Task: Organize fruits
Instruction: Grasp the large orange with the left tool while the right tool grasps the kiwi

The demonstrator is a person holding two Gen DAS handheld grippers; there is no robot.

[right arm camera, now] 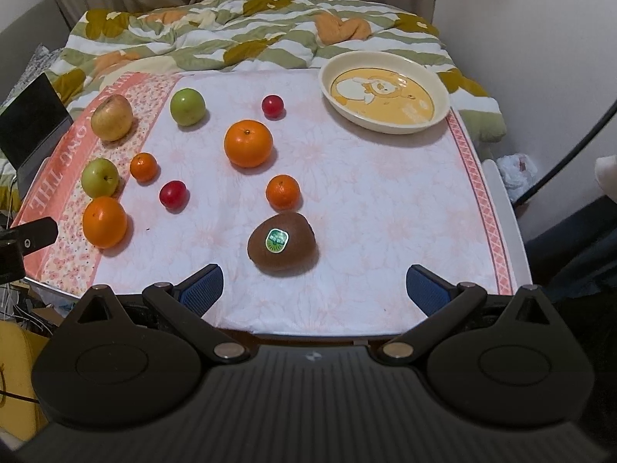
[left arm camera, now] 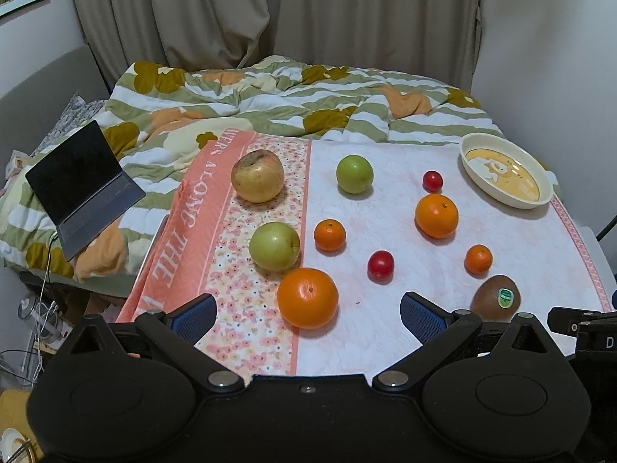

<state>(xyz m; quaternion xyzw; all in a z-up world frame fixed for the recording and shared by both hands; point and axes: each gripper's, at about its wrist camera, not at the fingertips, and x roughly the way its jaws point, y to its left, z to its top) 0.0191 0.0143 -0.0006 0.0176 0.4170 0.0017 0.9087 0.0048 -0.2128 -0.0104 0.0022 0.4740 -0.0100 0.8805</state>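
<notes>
- Fruits, e.g. kiwi (right arm camera: 281,245) and near orange (left arm camera: 307,297), lie scattered on the desk (right arm camera: 385,200).
- Dish (right arm camera: 385,92) holds nothing; sorting apparently not begun.
- Left gripper (left arm camera: 308,318), right gripper (right arm camera: 314,289): jaws wide apart, gripping nothing.

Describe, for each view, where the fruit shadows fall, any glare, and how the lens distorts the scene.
Left wrist view: soft shadows fall right of and below the big orange; the tablecloth edges bow outward. Right wrist view: glare on the dish bottom; shadows fall the same way beside the kiwi; corners darken.
</notes>
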